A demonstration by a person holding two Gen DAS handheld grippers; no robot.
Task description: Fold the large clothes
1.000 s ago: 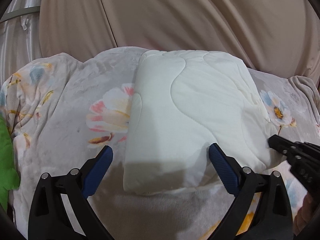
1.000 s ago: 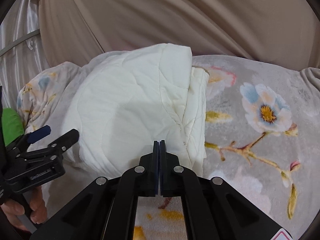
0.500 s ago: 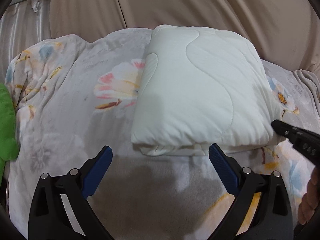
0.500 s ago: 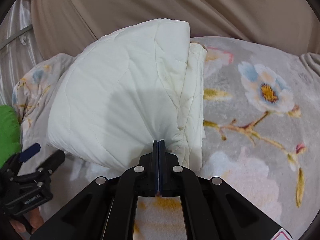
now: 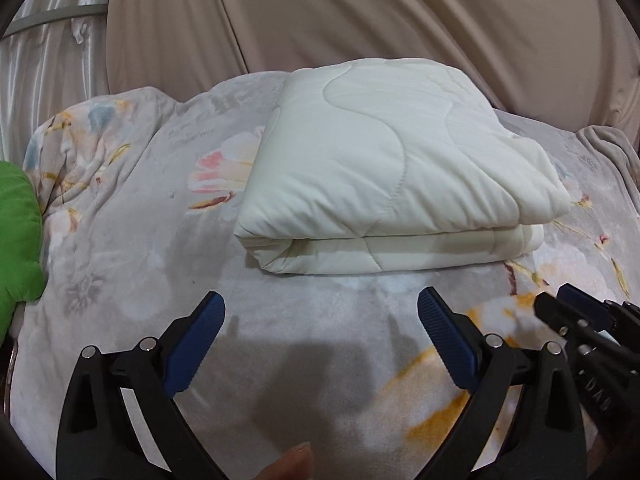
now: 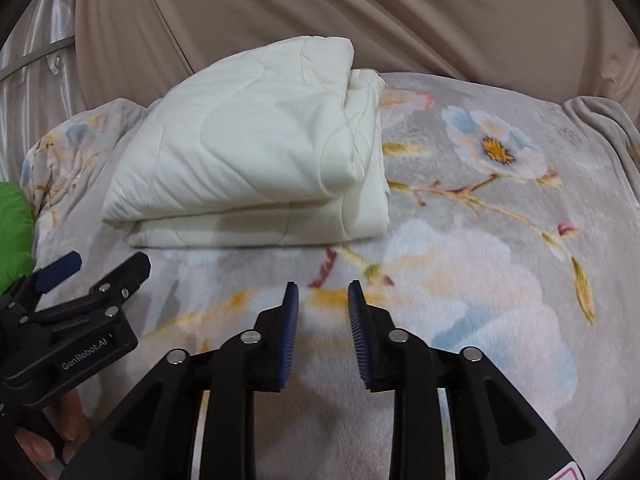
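Note:
A cream quilted blanket (image 5: 392,168) lies folded in a thick stack on the flowered bedspread (image 5: 132,240); the right wrist view shows the same folded blanket (image 6: 256,160) from its right end. My left gripper (image 5: 320,312) stands wide open, short of the blanket's near fold, with nothing between its blue pads. My right gripper (image 6: 323,300) hovers over the bedspread (image 6: 480,264) just in front of the blanket; its jaws are opening and only bedspread shows between them. Each gripper appears at the edge of the other's view.
A bright green cloth (image 5: 16,232) lies at the left edge of the bed. A beige curtain (image 5: 360,12) hangs behind the bed, with a shiny white drape (image 5: 48,60) at the far left. A person's fingers (image 6: 48,436) hold the left gripper's handle.
Both grippers have drawn back from the blanket, which now lies further off. The right gripper, shut at the blanket's near edge before, has parted its jaws.

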